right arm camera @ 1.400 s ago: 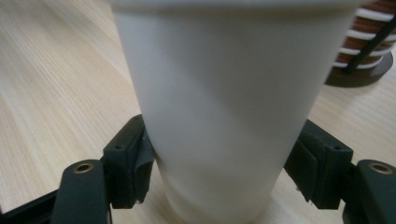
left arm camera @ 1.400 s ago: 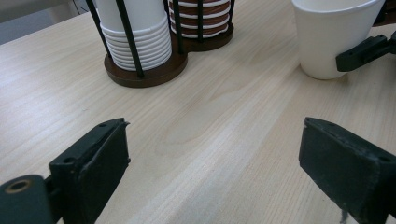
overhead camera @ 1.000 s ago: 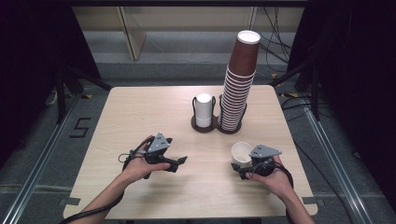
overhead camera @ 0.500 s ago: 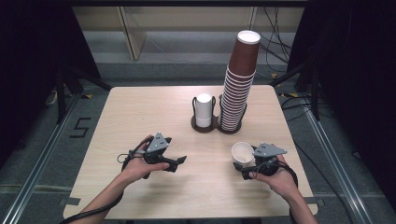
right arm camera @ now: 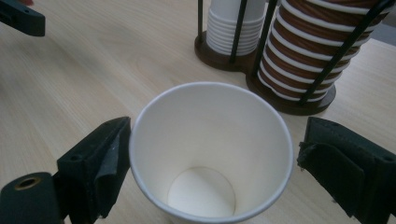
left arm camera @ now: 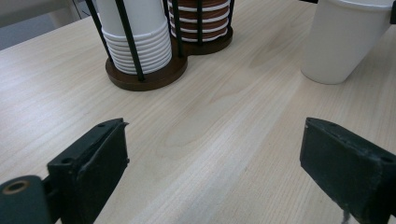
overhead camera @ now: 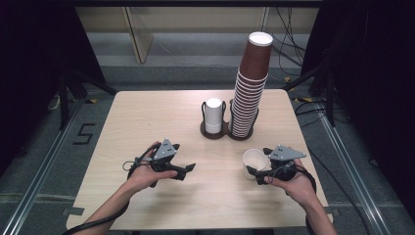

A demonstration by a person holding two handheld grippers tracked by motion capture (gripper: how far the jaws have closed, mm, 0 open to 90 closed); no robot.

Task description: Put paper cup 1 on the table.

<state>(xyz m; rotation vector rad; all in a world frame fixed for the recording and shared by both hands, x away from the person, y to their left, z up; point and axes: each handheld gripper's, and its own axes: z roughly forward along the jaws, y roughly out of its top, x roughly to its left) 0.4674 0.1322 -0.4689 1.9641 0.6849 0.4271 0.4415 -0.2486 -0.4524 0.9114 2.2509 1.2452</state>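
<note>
Left of the cup holder (overhead camera: 228,131) and nearer the table's front edge, the left gripper (overhead camera: 188,169) is hovering wide open and empty, while in front of the holder's brown stack the right gripper (overhead camera: 255,172), jaws just opened, is straddling the upright white cup (overhead camera: 254,161), one pad apparently brushing its rim.

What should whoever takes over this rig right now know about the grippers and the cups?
Left gripper: jaws open, empty, low over the table.
Right gripper: jaws have just been opening; the single white cup sits between them, not clamped.
Holder at the table's far side carries the white stack and the tall brown stack.
Done: one white cup stands upright, apart from the stacks.
Left: probably draw the right gripper clear of the cup.
</note>
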